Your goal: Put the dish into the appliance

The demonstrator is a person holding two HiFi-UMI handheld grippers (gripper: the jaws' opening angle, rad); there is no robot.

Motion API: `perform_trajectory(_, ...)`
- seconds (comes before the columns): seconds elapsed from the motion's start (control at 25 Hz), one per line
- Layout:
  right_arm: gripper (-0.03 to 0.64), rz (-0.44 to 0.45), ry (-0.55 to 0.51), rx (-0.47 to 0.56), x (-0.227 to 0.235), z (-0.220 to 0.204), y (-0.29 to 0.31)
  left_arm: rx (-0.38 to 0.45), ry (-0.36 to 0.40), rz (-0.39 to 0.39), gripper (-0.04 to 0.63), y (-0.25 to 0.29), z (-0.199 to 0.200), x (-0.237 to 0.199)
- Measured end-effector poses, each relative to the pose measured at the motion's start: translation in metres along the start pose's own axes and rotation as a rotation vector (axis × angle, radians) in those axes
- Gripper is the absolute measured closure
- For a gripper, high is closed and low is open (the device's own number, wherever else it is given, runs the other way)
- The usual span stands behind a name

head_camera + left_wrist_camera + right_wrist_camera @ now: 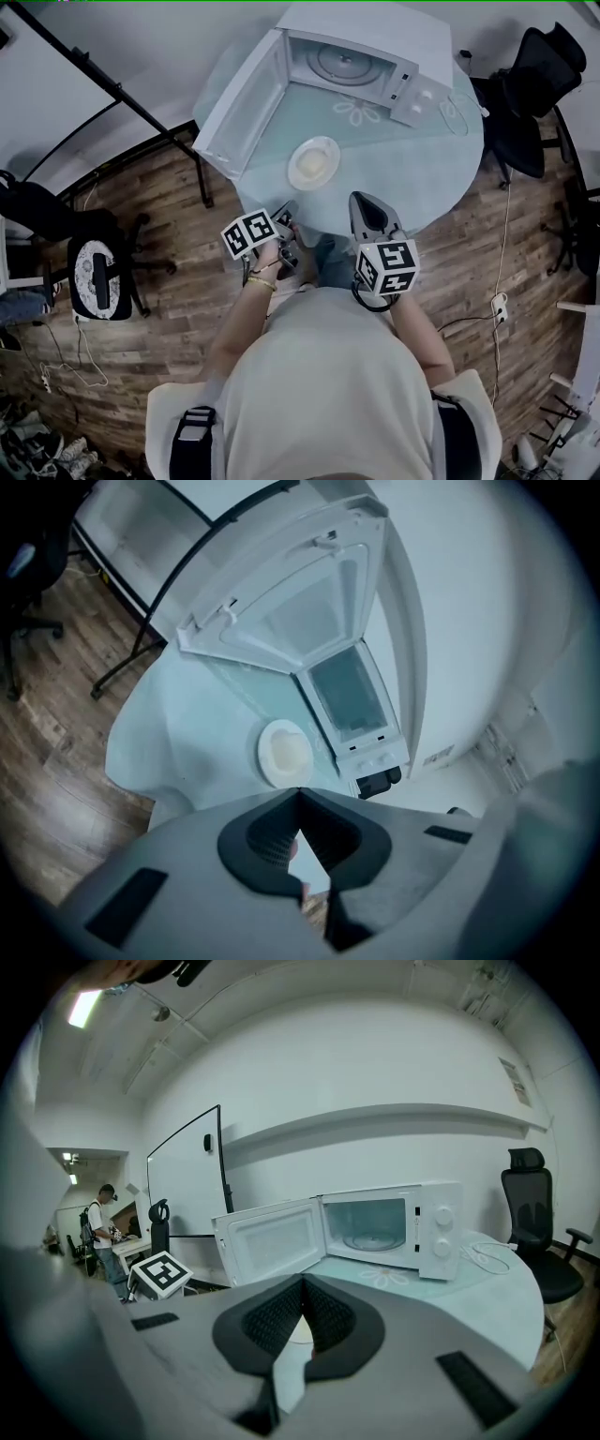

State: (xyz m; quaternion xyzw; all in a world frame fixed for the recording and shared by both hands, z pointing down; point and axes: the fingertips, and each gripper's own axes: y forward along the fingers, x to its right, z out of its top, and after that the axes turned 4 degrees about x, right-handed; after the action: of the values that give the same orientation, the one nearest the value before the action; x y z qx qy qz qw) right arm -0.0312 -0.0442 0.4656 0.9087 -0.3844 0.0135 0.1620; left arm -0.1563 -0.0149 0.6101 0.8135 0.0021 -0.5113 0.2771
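Note:
A white dish [313,161] with something pale in it sits on the round table [441,173], just in front of the white microwave [361,64]. The microwave's door [242,108] is swung wide open to the left, and its glass turntable is bare. Both grippers hover over the table's near edge, short of the dish. My left gripper [285,218] is shut and holds nothing; in its own view the dish [284,752] lies just beyond the jaws [300,797]. My right gripper [364,208] is also shut and empty, and in its own view its jaws [302,1284] point at the open microwave [386,1223].
A white cable [457,112] lies on the table right of the microwave. Black office chairs stand at the right [534,89] and at the left [98,272]. A black whiteboard stand [112,89] rises at the left. A person [101,1227] stands far off.

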Motion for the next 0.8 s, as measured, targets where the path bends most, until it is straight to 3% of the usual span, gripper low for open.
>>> perform_trajectory(0.24,0.612,0.009,-0.023,-0.030,0.009,-0.005,0.014,0.008,-0.170,0.003,0.586,0.024,0.009,-0.018)
perform_trajectory(0.44,0.612,0.005,-0.024,-0.047,0.018,-0.009,0.018,0.017,-0.258,-0.006,0.586,0.040,0.016,-0.026)
perform_trajectory(0.64,0.612,-0.008,-0.016,-0.055,0.028,-0.010,0.024,0.018,-0.339,-0.072,0.478,0.053,0.020,-0.023)
perform_trajectory(0.8,0.612,-0.011,-0.012,-0.061,0.033,-0.010,0.030,0.011,-0.375,-0.054,0.408,0.060,0.022,-0.028)
